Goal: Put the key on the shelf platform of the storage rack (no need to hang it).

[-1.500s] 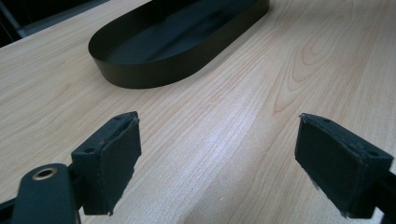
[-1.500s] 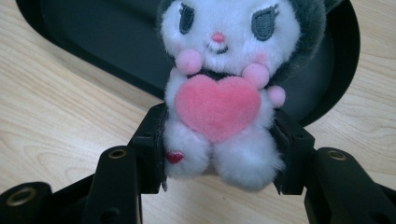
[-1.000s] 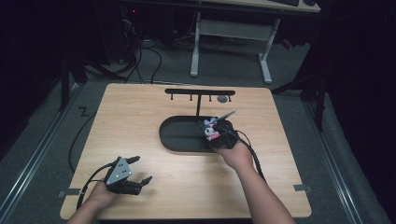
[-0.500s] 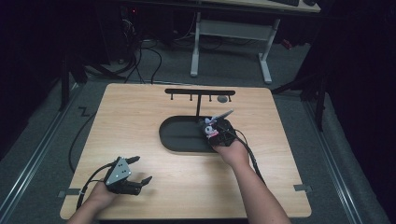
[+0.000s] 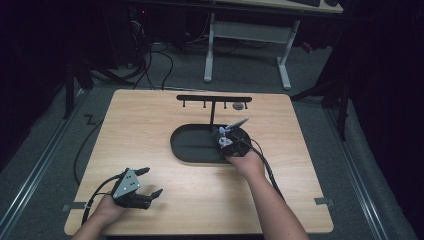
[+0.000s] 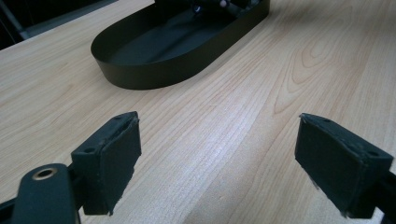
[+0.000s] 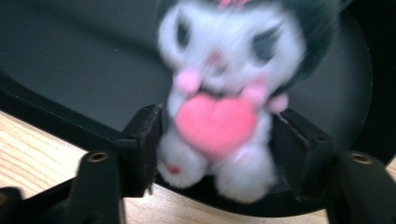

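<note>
Here, white plush toy (image 7: pixel 219 116) (blurred), pink heart (image 7: pixel 215 125)

One plush toy (image 7: pixel 219 116), one black tray (image 5: pixel 192 145), one rack (image 5: pixel 214 99), two grippers.

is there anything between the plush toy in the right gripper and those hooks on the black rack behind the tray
Nothing visible blocks it. The right gripper holds the plush toy over the right end of the black tray. The rack rises right behind the tray, and the space up to its hooks looks open; a small round thing hangs near its right end.
</note>
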Tool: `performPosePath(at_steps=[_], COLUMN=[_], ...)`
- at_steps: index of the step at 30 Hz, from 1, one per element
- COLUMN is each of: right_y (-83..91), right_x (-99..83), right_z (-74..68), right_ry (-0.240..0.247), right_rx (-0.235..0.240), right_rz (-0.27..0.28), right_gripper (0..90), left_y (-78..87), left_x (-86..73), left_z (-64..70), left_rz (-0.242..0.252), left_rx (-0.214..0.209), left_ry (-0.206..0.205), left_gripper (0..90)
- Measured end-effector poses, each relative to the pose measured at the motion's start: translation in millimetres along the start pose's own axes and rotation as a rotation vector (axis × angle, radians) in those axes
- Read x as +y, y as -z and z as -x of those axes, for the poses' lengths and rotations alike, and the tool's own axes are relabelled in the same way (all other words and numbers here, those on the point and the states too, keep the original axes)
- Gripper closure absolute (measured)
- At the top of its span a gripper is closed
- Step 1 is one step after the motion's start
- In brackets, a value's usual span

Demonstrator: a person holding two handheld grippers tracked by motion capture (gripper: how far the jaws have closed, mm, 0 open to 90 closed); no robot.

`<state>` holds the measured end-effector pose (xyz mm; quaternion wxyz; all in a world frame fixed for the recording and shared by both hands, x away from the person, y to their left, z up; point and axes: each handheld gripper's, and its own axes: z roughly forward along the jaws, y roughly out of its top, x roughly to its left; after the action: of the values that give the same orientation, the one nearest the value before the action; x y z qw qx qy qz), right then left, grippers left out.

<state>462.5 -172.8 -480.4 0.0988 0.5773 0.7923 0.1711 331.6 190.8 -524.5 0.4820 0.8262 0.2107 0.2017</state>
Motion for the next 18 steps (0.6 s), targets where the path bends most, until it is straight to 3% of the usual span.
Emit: performPosePath(at_steps=[18], right_y=[9.6], right_x=[-0.9], right_z=[0.0], right_ry=[-0.007], right_rx=[0.014], right_rz=[0.021], right_gripper=[30.2], left_y=[-0.1], left_x=[0.0], left_z=[0.0], left_rz=[0.0], left_rx=[0.0], left_ry=[0.0], left_gripper=[15.4])
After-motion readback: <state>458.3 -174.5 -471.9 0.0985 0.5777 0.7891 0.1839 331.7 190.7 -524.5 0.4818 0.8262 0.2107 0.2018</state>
